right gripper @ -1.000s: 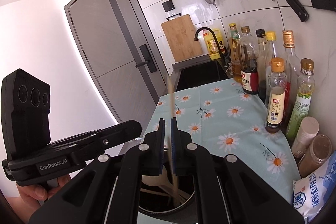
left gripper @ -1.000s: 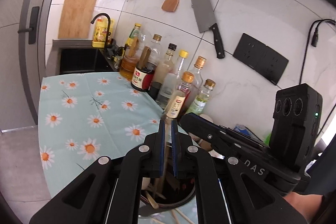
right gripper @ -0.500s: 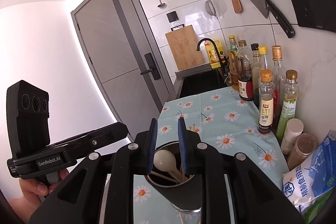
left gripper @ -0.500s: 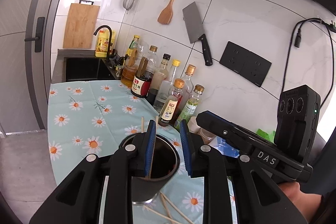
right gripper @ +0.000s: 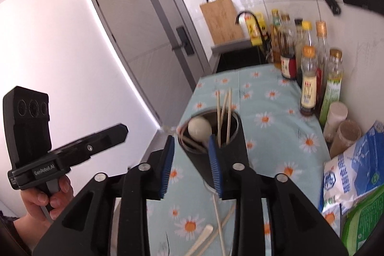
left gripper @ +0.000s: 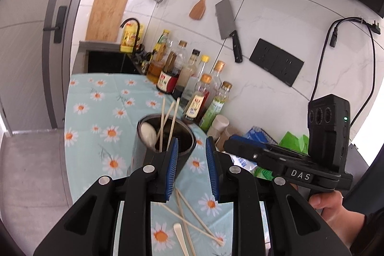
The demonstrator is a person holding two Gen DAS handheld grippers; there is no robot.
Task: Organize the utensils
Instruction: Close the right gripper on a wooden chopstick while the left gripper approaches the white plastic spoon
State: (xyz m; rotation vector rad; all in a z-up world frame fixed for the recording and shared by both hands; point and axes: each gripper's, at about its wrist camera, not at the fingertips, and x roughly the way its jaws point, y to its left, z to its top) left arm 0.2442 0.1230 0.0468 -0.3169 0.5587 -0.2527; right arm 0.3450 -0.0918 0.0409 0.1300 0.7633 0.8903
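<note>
A black utensil holder (left gripper: 165, 155) stands on the daisy-print cloth (left gripper: 96, 112). Several wooden chopsticks (left gripper: 168, 119) stand upright in it, beside a white spoon (left gripper: 148, 133). My left gripper (left gripper: 192, 145) is open just behind the holder's rim, with nothing pressed between its blue pads. In the right wrist view the same holder (right gripper: 230, 152), chopsticks (right gripper: 224, 112) and spoon (right gripper: 199, 128) sit just past my right gripper (right gripper: 191, 143), whose jaws are opening with nothing held. Loose chopsticks (left gripper: 189, 215) and a pale spoon handle (left gripper: 180, 236) lie on the cloth under the grippers.
Sauce bottles (left gripper: 196, 92) line the tiled wall, with two small jars (right gripper: 340, 126) and food bags (right gripper: 355, 172) to the right. A sink with a black tap (left gripper: 132, 40) lies at the far end. The counter's left edge (left gripper: 67, 136) drops to the floor. A cleaver (left gripper: 228, 28) hangs on the wall.
Both grippers were shut on chopsticks over the holder. Both have opened and drawn back, and the chopsticks now stand in the holder.
</note>
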